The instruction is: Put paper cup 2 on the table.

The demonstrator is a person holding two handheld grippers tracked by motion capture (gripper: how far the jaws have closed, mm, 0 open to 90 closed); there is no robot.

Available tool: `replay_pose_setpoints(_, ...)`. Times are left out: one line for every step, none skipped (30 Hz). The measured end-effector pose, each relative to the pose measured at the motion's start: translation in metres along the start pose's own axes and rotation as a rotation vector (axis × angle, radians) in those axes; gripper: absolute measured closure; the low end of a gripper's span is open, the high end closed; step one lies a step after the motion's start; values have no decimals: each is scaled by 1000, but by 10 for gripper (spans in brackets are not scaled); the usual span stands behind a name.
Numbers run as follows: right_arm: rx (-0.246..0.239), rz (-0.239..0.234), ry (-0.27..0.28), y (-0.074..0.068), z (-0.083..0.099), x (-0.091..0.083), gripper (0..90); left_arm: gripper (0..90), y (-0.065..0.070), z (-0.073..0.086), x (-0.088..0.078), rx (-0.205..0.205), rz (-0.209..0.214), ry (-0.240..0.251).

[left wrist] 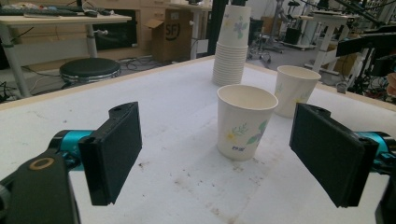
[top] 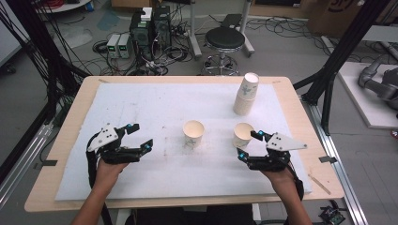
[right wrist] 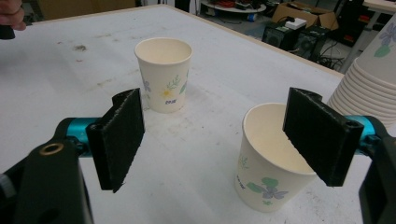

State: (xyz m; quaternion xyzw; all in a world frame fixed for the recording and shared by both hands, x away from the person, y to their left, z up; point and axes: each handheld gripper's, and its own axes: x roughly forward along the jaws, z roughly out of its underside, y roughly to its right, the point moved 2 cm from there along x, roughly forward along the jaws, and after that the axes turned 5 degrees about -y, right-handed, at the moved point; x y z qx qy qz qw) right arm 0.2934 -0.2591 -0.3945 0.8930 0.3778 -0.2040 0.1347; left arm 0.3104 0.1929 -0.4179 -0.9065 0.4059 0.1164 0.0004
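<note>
Right gripper [top: 247, 145] jaws wide, nothing held; right cup [top: 243, 135] upright just at its 12 o'clock. Left gripper [top: 139, 136] wide, empty; middle cup [top: 193, 133] well apart at its 3 o'clock. Cup stack [top: 247, 93] at the table's [top: 70, 122] 1 o'clock.

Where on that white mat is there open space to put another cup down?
Bare mat spreads left of the middle cup and along the near edge between both tongs. It is crowded at right, around the right cup and the cup stack.
</note>
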Motion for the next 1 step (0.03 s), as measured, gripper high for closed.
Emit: replay_pose_setpoints(-1,1,1,0,0,0,211,170,0,0,0,0,-1,-1)
